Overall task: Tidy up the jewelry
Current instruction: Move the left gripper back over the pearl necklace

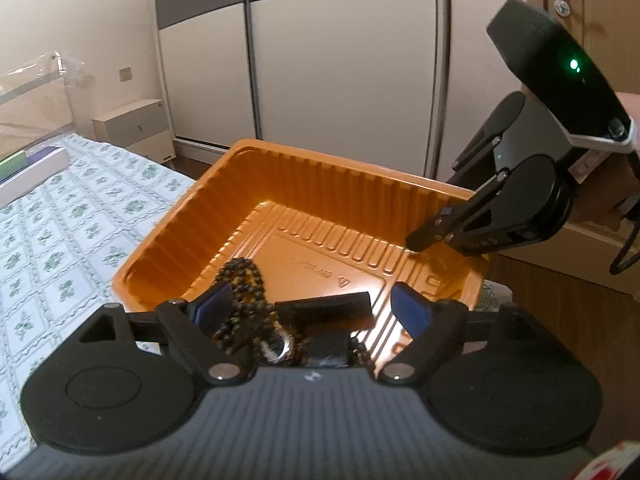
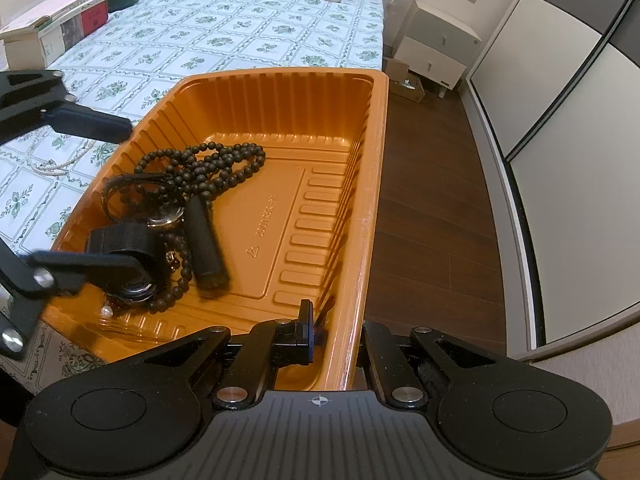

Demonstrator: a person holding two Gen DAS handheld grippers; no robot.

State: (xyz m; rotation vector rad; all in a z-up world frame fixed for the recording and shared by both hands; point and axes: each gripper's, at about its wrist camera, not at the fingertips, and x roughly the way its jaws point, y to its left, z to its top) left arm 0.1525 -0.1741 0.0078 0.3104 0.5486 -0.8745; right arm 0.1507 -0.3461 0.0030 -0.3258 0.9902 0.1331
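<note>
1. Orange ribbed plastic tray [image 2: 360, 184] fills the middle of both views, sitting at the edge of a table under a green-and-white floral cloth [image 2: 224, 36] with one long side out over the dark wood floor; it probably serves as the collecting bin for the jewelry.
2. Right gripper [image 2: 336, 340], low in the right wrist view, is clamped on the tray's near-right wall, one finger inside and one outside, most likely to steady the light tray. It tilts steeply downward.
3. Left gripper [image 1: 308, 304] spreads wide over the pile at the bottom centre of its own view; its blue pads [image 1: 412, 308] press on nothing, which suggests a fresh drop. It slopes gently down into the tray.
4. Black cylindrical case [image 2: 206, 246] lies loose on the tray floor, centre-left.
5. Dark beaded necklace [image 2: 200, 168] is heaped in the tray's left half, tangled with a small metal-rimmed watch [image 2: 168, 218].
6. Pale thin chain [image 2: 48, 166] lies outside on the cloth at the left edge, likely the piece still to gather.
</note>
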